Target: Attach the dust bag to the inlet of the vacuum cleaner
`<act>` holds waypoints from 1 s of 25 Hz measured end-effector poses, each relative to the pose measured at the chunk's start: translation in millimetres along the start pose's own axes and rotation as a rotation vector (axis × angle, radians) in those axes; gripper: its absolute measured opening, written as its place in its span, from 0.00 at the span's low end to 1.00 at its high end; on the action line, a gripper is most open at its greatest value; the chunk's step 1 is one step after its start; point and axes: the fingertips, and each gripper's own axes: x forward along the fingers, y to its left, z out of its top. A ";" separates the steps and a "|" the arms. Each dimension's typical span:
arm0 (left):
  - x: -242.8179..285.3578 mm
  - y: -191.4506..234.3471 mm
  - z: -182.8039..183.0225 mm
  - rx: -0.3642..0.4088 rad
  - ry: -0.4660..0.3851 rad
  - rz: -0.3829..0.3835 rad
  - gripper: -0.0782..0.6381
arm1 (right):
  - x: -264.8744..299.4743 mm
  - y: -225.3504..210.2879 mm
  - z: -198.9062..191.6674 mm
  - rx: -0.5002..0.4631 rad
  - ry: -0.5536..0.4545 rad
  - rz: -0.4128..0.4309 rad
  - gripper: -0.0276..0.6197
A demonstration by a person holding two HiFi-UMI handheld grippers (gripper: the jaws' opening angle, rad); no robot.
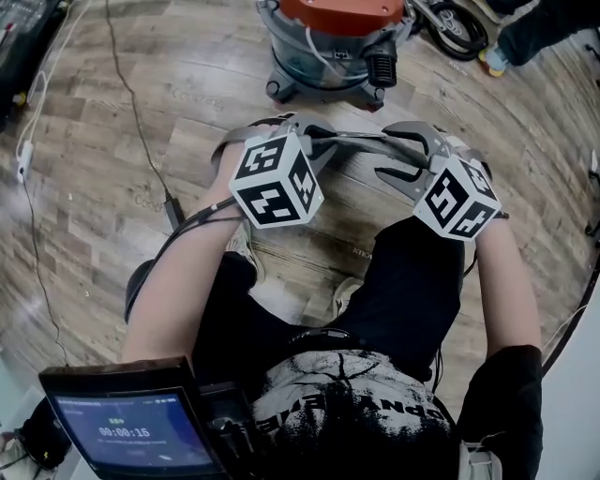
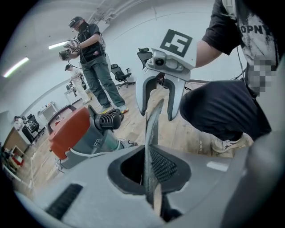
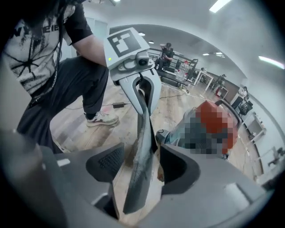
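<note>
The dust bag is a thin flat grey sheet stretched between my two grippers, above the floor and just in front of the vacuum cleaner, a grey drum with a red lid. My left gripper is shut on one end of the bag, which shows edge-on between its pads. My right gripper stands wide open; the other end of the bag hangs between its jaws with a gap on each side. Each gripper view shows the other gripper facing it.
A black cable runs across the wooden floor at the left. A coiled hose and someone's shoe lie at the top right. A person stands beyond the vacuum. My knees and a screen fill the near side.
</note>
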 end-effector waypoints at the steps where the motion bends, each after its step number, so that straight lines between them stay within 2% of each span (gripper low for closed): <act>1: -0.8 0.4 1.4 -0.006 -0.005 -0.003 0.14 | 3.3 -1.6 0.2 -0.033 0.027 -0.028 0.45; 2: -1.6 0.4 2.7 -0.010 -0.009 -0.006 0.14 | 7.3 -3.6 -0.5 -0.071 0.058 -0.059 0.45; 5: -2.0 -1.3 7.7 -0.012 -0.013 -0.015 0.14 | 15.0 -10.8 -6.8 -0.151 0.135 -0.143 0.35; 7: -1.5 -0.8 10.6 -0.004 -0.012 -0.016 0.14 | 13.6 -16.1 -8.7 -0.164 0.149 -0.182 0.16; 8: -1.5 0.2 11.4 0.003 -0.009 -0.016 0.14 | 12.2 -17.5 -8.5 -0.159 0.147 -0.187 0.13; 13: 3.9 6.3 19.9 0.080 0.015 0.000 0.16 | 2.5 -26.8 -11.9 -0.071 0.123 -0.138 0.09; 16: 13.6 12.7 32.8 0.080 0.011 0.030 0.18 | -8.8 -36.5 -21.3 -0.026 0.098 -0.133 0.09; 21: 15.5 7.7 65.5 0.101 0.046 0.044 0.16 | -40.3 -38.6 -33.7 -0.015 0.051 -0.158 0.09; 25: 8.2 13.0 81.9 0.115 0.115 0.032 0.15 | -59.7 -51.8 -29.6 -0.057 0.001 -0.192 0.11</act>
